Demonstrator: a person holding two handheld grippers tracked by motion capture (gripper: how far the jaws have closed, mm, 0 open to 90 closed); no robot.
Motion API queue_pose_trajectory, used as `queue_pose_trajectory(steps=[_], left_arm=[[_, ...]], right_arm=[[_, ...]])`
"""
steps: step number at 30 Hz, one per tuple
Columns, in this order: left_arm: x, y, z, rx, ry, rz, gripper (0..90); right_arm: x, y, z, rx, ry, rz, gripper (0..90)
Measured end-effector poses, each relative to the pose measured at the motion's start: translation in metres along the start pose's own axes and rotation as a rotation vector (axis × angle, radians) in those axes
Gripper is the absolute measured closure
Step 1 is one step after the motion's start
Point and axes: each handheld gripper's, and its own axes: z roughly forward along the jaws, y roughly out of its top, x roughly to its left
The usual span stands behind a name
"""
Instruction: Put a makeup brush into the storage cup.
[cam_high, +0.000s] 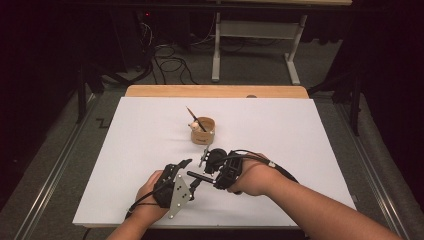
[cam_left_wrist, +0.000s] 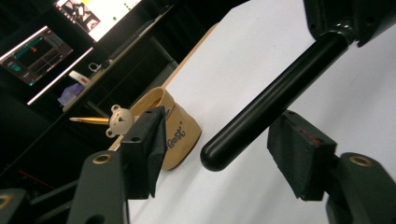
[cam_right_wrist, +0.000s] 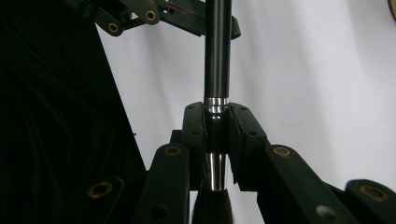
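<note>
My right gripper (cam_right_wrist: 217, 126) is shut on the silver ferrule of a black brush (cam_right_wrist: 218, 46), whose dark bristles lie back between the jaws. In the high view the right gripper (cam_high: 216, 178) holds the brush (cam_high: 200, 176) level, handle pointing left. The rounded handle end (cam_left_wrist: 224, 154) sits between the pads of my left gripper (cam_left_wrist: 224, 156), with a gap on each side, so these jaws stand open around it. In the high view the left gripper (cam_high: 192, 173) sits near the table's front edge, left of the right one.
A tan cup (cam_high: 203, 131) stands mid-table beyond the grippers, holding a pencil (cam_high: 192, 114) and a stick topped with a small bear (cam_left_wrist: 120, 120). The white board (cam_high: 280, 130) covers a wooden table. Cables and a table frame lie on the floor behind.
</note>
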Motion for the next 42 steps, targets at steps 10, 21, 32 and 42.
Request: queue_pose_trajectory(steps=[10,21,32,42], left_arm=[[-0.005,0.002,-0.001,-0.008,-0.019,0.035,50.7],[-0.005,0.001,-0.001,0.004,-0.012,0.053,57.3],[-0.006,0.003,0.001,0.005,-0.008,0.055,52.6],[-0.012,0.006,-0.001,0.012,-0.002,0.128,55.0]], right_arm=[[-0.002,0.006,0.002,0.003,0.003,0.004,79.1],[-0.003,0.007,0.002,0.002,0.000,0.003,78.6],[-0.003,0.006,0.001,0.003,-0.004,0.001,79.0],[-0.002,0.009,0.002,0.025,0.002,0.001,79.0]])
